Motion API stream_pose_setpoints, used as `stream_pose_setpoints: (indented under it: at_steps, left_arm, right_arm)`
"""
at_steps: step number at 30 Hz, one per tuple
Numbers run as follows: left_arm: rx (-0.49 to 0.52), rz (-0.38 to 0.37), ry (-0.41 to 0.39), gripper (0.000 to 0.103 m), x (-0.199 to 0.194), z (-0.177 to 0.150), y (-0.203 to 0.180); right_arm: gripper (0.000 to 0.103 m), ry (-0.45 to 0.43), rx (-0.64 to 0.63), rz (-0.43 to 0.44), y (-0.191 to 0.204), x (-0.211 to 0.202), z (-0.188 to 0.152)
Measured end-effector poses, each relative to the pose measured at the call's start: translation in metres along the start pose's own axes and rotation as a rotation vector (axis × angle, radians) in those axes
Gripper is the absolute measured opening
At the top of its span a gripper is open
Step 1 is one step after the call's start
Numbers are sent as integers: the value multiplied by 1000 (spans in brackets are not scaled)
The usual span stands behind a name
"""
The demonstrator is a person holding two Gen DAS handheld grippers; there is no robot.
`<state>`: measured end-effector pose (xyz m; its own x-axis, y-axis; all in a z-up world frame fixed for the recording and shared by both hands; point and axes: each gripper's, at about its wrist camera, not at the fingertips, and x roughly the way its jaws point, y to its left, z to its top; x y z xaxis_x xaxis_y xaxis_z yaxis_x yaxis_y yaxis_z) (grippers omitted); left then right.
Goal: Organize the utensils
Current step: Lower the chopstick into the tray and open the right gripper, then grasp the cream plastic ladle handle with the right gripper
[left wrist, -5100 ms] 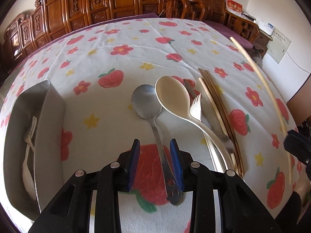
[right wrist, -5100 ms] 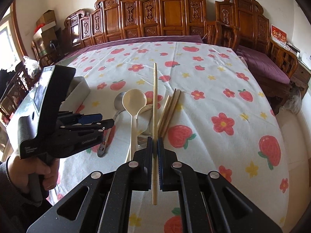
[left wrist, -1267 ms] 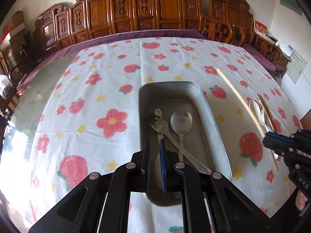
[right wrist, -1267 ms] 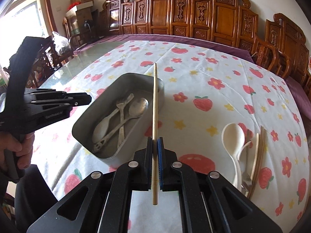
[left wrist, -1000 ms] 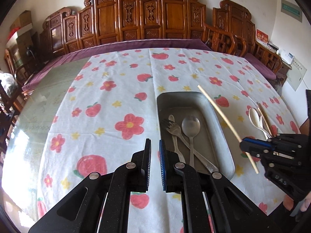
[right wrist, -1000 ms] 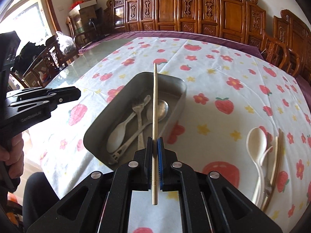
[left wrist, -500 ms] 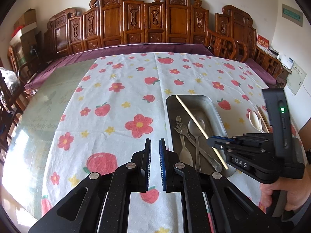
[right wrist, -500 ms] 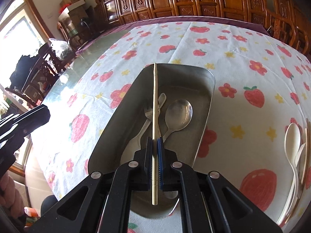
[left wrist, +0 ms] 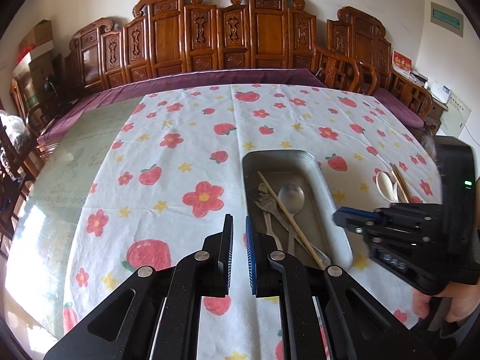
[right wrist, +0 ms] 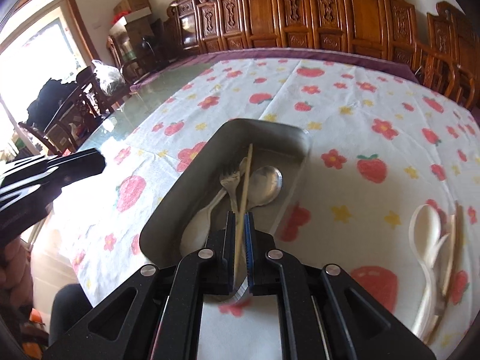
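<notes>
Right claw (right wrist: 239,225), released, jaws slightly parted around a chopstick (right wrist: 244,184) that lies slanted in the metal tray (right wrist: 192,180) across a fork (right wrist: 229,180) and spoon (right wrist: 265,184). Left claw (left wrist: 238,240), empty and nearly closed, hangs above the counter (left wrist: 180,156) beside the tray. A white spoon (right wrist: 424,225) lies well apart.

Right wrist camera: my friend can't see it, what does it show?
A wooden chopstick lies in a metal tray between the open fingers of the right claw, across a fork and beside a metal spoon. The tray sits on a strawberry tablecloth.
</notes>
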<state>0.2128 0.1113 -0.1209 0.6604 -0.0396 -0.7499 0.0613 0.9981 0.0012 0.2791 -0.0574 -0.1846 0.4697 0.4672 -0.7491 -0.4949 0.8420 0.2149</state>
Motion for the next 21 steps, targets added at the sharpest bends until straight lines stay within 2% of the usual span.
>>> stream_pose_setpoints:
  at_steps: [2,7,12,15,17,21]
  left_arm:
    - [8,-6,0,15,-1,0,-9]
    - [27,-33,-3,20,-3,-1,-39]
    - [42,-52,-8,30,-6,-8,-65]
    - [42,-63,-4,31,-5,-13,-79]
    - [37,-74,-2,46,-4,-17,-86]
    - [19,-86,2,47,1,-22,-97]
  right_arm:
    - [8,-16,-20,-20,-10,-19,-9]
    - [8,-35,-22,-81,-54,-59,-32]
    - [8,-54,10,-156,-103,-87,-52]
    - [22,-55,26,-186,-128,-93,-62]
    - [23,-49,27,-208,-139,-90,-68]
    - [23,-29,43,-222,-156,-75,-76]
